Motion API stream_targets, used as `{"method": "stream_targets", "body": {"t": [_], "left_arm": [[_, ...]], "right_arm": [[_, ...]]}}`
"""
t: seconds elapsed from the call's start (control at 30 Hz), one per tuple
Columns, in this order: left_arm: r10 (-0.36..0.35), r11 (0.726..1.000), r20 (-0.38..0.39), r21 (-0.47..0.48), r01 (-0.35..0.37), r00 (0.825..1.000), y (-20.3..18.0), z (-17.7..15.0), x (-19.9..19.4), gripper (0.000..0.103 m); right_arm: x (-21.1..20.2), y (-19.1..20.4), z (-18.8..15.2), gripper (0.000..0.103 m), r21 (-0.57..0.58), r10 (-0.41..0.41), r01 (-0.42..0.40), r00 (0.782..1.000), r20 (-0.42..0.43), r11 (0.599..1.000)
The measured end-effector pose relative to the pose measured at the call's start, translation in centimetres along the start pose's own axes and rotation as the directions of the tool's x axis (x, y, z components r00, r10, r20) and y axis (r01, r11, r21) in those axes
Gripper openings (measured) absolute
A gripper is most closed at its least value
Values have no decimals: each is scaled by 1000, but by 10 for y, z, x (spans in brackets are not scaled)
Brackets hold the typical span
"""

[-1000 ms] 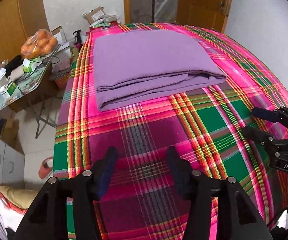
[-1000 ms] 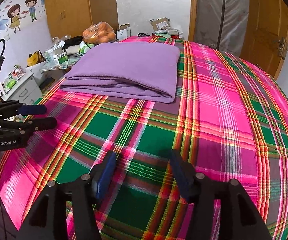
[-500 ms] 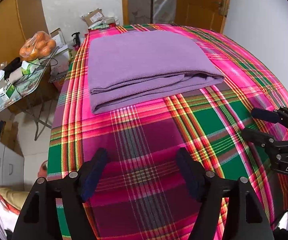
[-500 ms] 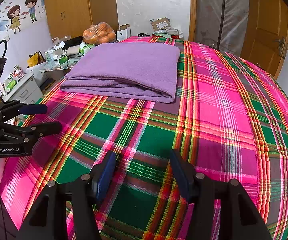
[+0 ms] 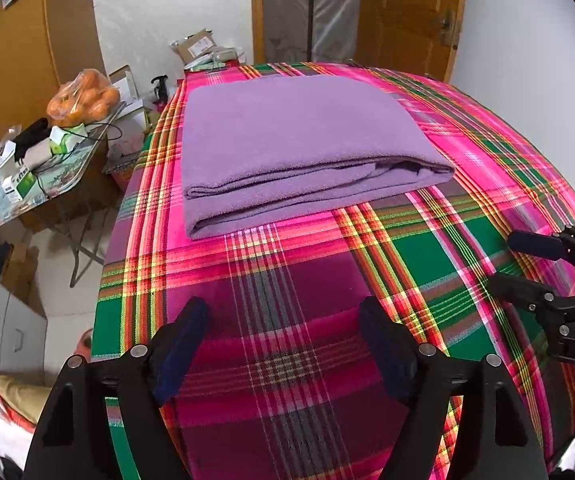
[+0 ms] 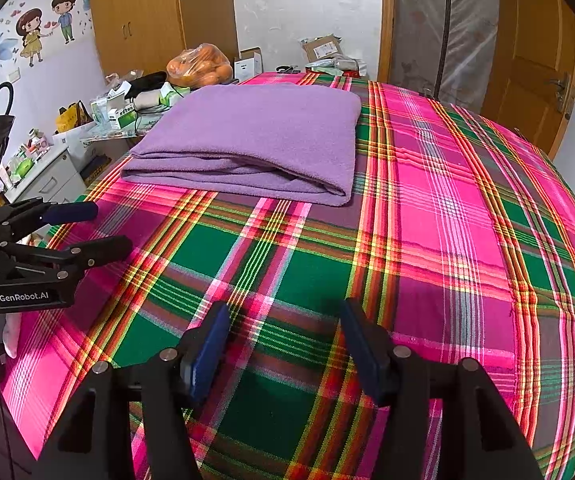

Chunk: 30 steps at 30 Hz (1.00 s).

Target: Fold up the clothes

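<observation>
Left gripper (image 5: 283,344) wide apart, empty; right gripper (image 6: 285,340) likewise, both low over pink-green plaid cloth-covered bed (image 6: 447,240). Folded purple fleece garment (image 5: 299,152) lies flat, well apart beyond. Judgement: fold looks finished; next move, if any, reach forward to near edge. Farther: cluttered side worktop (image 5: 47,184), bag of oranges (image 6: 199,66), wooden door (image 6: 535,80).

Two low wrist views, side by side, sharing purple cloth (image 5: 295,140)
</observation>
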<state>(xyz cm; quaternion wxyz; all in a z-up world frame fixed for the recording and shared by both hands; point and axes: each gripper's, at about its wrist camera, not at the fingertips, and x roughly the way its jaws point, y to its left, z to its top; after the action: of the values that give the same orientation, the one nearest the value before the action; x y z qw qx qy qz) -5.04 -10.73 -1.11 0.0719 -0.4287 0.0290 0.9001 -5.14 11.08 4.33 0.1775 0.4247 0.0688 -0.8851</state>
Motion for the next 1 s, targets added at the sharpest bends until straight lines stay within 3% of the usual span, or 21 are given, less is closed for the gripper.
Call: {"method": "stream_targets", "body": {"t": [1.0], "left_arm": [[-5, 1000, 0, 1, 5, 1000, 1, 0, 1, 81]], "right_arm": [[0, 0, 1, 62, -17, -3, 3, 1000, -5, 1000]]}}
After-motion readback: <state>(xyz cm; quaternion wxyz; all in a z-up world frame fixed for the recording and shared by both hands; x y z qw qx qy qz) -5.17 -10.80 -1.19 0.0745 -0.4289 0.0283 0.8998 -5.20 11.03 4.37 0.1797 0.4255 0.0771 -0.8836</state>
